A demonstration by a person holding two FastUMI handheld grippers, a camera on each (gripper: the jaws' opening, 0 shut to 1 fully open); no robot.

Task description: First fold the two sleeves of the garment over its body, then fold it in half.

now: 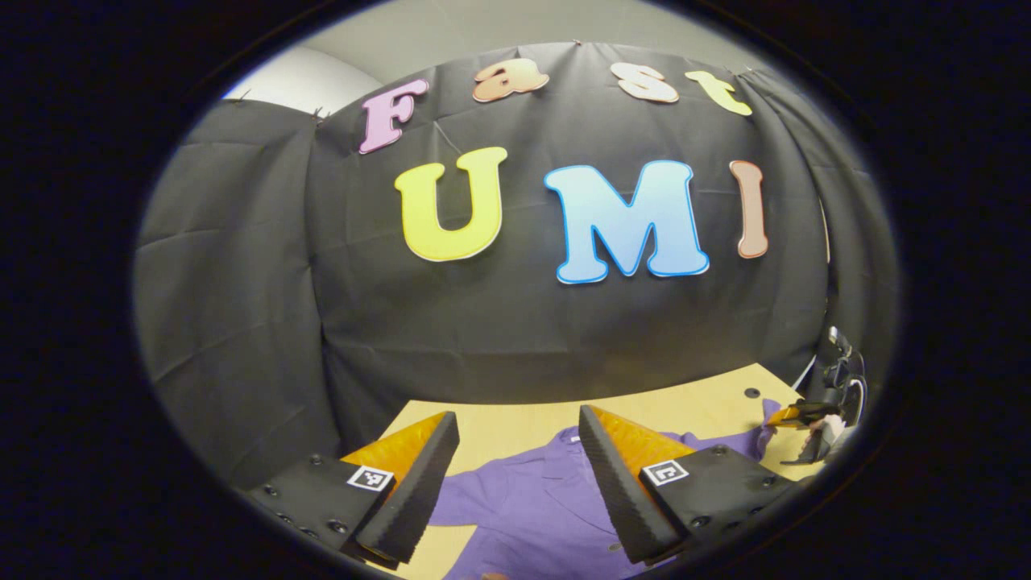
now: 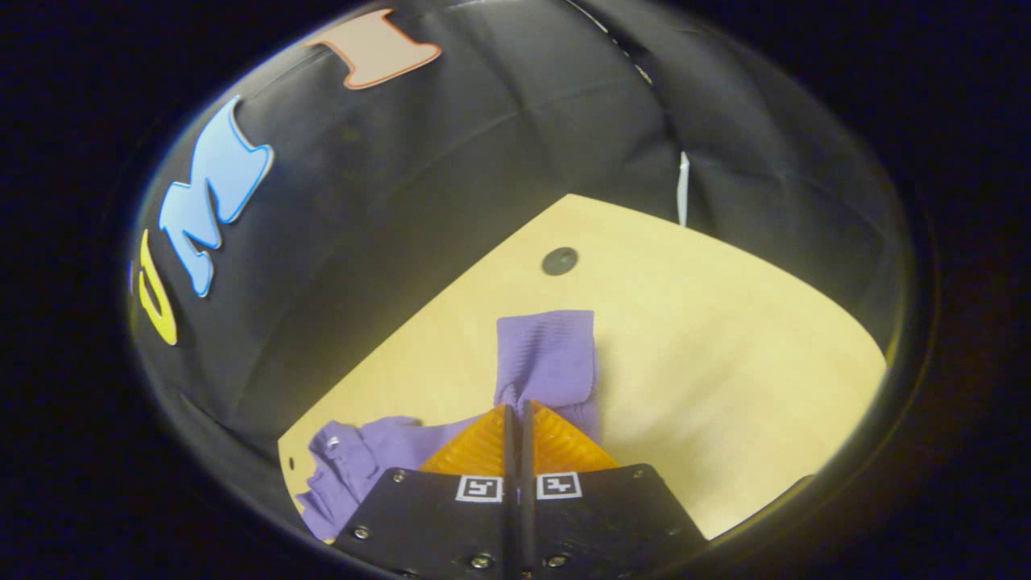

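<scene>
The right gripper [image 2: 515,411] is pinched closed on the ribbed sleeve cuff [image 2: 548,358] of the soft, light purple fabric garment [image 1: 532,507], a sound hold for folding inward, while the left gripper [image 1: 515,463] hovers wide open and empty above the garment's body.

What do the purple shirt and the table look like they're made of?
The shirt looks like soft woven or knit cloth with a matte finish: it drapes and wrinkles, and its cuff shows fine ribbing. The table looks like pale wood or wood-look laminate, smooth with a faint sheen; which one is hard to tell.
</scene>
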